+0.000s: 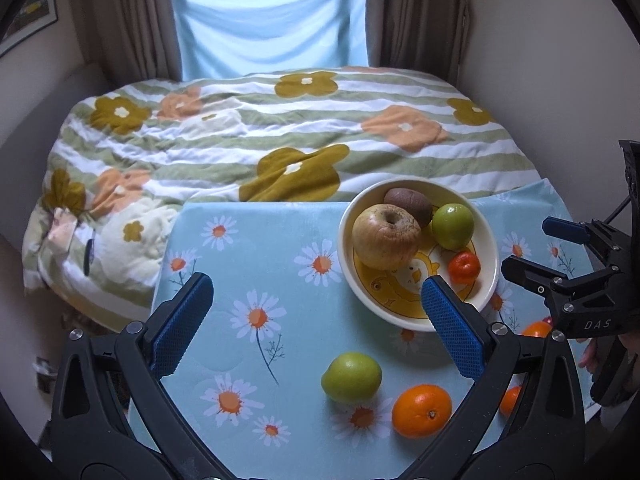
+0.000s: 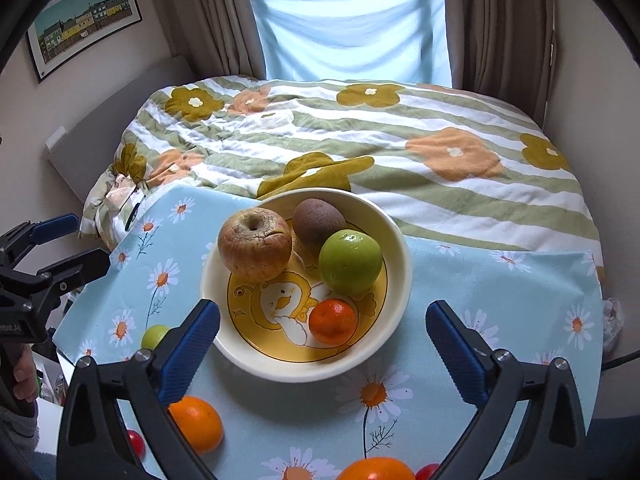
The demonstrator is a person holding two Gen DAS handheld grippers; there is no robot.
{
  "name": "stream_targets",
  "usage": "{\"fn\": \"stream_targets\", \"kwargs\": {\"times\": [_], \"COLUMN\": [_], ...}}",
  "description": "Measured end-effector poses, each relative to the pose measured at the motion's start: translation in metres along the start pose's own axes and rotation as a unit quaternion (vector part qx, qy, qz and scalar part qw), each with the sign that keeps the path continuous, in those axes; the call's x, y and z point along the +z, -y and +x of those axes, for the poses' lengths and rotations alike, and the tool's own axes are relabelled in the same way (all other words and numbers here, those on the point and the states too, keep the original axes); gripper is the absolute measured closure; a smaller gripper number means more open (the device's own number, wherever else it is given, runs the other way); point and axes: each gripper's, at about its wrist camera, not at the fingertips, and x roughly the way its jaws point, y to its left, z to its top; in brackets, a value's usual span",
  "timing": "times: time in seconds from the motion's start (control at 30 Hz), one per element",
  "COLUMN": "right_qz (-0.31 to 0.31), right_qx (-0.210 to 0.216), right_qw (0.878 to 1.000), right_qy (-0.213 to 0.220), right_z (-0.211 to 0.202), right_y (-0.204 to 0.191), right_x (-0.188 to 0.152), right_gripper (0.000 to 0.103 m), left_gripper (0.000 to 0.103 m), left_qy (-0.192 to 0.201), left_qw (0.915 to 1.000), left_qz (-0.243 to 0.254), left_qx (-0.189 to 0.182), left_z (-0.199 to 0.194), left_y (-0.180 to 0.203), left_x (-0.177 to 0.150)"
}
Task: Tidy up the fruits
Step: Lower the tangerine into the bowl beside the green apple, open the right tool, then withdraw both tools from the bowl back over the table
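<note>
Your right gripper [image 2: 322, 330] stands as wide as it goes and holds nothing; it hangs above the near rim of the bowl [image 2: 396, 248], with the small orange tangerine [image 2: 333, 321] lying in the bowl between the spread blue pads, untouched. Your left gripper [image 1: 316, 316] is also wide open and empty, over the daisy-print cloth of the tabletop [image 1: 256, 240], its right pad in front of the bowl's near rim. The cream bowl, with a yellow cartoon duck printed inside, sits on the tabletop near the far edge, next to the bed [image 2: 440, 168]. In it, a wrinkled yellow-brown apple [image 2: 255, 243] sits on the left with its stem hollow facing up, a brown kiwi [image 2: 318, 220] lies at the back with its long axis running left to right, a smooth green apple [image 2: 350, 262] sits on the right touching the kiwi, and the tangerine rests alone at the front. Loose on the cloth in the left wrist view are a green fruit [image 1: 351, 377] and, just beside it, an orange [image 1: 421, 411] with its stem end towards the camera. More orange and red fruit shows partly behind the gripper arms, too hidden to describe.
</note>
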Motion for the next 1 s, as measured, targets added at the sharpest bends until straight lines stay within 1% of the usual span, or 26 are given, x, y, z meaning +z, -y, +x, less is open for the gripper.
{"fn": "stream_targets", "kwargs": {"times": [0.17, 0.3, 0.43, 0.57, 0.63, 0.77, 1.0], "right_qz": [0.013, 0.036, 0.052, 0.068, 0.076, 0.092, 0.125], "right_qx": [-0.028, -0.041, -0.049, -0.071, -0.081, -0.100, -0.097], "right_qw": [0.999, 0.998, 0.997, 0.995, 0.993, 0.990, 0.987], "right_qy": [0.016, 0.014, 0.023, 0.029, 0.028, 0.027, 0.010], "right_z": [-0.034, -0.061, -0.088, -0.110, -0.115, -0.120, -0.112], "right_y": [-0.007, -0.008, -0.010, -0.014, -0.015, -0.013, 0.002], "right_x": [-0.003, -0.010, -0.023, -0.040, -0.049, -0.069, -0.101], "right_gripper": [0.000, 0.000, 0.000, 0.000, 0.000, 0.000, 0.000], "left_gripper": [0.000, 0.000, 0.000, 0.000, 0.000, 0.000, 0.000], "left_qy": [0.015, 0.025, 0.029, 0.030, 0.028, 0.019, -0.003], "left_qw": [0.9998, 0.9995, 0.9992, 0.9987, 0.9985, 0.9987, 0.9982], "left_qz": [0.007, 0.007, 0.006, 0.009, 0.014, 0.025, 0.032], "left_qx": [-0.008, -0.016, -0.025, -0.041, -0.044, -0.040, -0.050], "left_z": [-0.027, -0.047, -0.064, -0.073, -0.075, -0.074, -0.056], "left_y": [0.000, -0.003, -0.008, -0.009, -0.007, 0.000, 0.021], "left_x": [-0.004, -0.012, -0.023, -0.036, -0.043, -0.058, -0.085]}}
